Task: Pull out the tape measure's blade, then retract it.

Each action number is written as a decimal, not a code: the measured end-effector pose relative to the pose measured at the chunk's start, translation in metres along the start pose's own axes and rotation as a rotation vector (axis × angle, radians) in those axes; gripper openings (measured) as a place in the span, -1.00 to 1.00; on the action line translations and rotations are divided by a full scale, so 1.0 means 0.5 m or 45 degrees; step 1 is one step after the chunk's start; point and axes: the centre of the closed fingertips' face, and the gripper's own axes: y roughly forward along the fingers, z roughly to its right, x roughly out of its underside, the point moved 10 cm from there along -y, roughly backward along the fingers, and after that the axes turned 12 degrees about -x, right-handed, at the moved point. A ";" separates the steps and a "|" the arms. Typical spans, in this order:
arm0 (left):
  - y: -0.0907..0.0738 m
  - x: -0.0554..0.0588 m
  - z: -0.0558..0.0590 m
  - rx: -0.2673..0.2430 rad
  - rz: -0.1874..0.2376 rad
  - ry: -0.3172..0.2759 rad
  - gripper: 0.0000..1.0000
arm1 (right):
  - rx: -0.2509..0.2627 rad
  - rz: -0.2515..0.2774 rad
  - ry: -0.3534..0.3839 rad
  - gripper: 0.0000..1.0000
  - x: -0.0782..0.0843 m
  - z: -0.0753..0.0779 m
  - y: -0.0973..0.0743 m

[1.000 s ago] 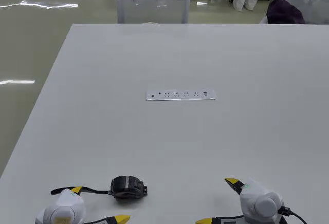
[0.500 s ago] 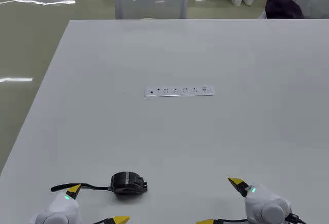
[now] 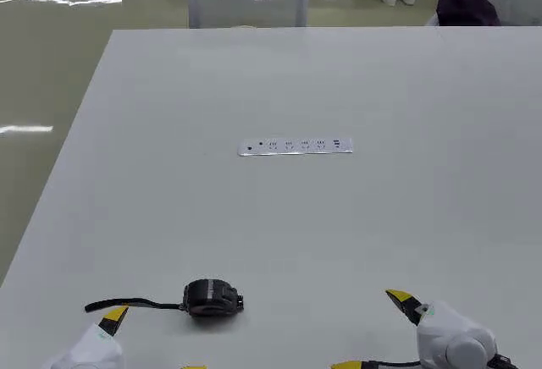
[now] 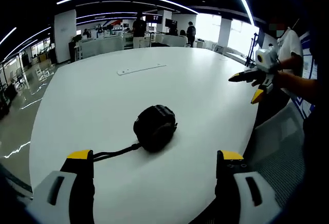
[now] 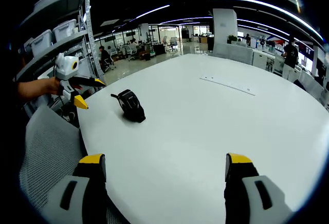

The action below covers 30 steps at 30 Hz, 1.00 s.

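On the white worktop (image 3: 339,234), near its front edge and to the left, the black tape measure (image 3: 212,298) lies untouched, its strap (image 3: 131,305) trailing left. We hold the left claw (image 4: 155,155) spread wide just short of it, gripping nothing. Our right claw (image 5: 164,158), also spread and empty, hovers well to the right. A socket strip (image 3: 295,146) sits farther back, mid-worktop.

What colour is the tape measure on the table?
Black all over. The left gripper view shows the tape measure best.
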 end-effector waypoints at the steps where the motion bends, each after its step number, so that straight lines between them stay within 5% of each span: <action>1: -0.002 0.000 -0.001 -0.003 0.001 0.000 0.98 | 0.001 0.000 -0.001 0.96 0.000 -0.001 -0.001; 30: -0.010 -0.005 -0.011 -0.019 0.010 0.013 0.98 | 0.003 0.017 0.014 0.97 -0.003 0.001 -0.023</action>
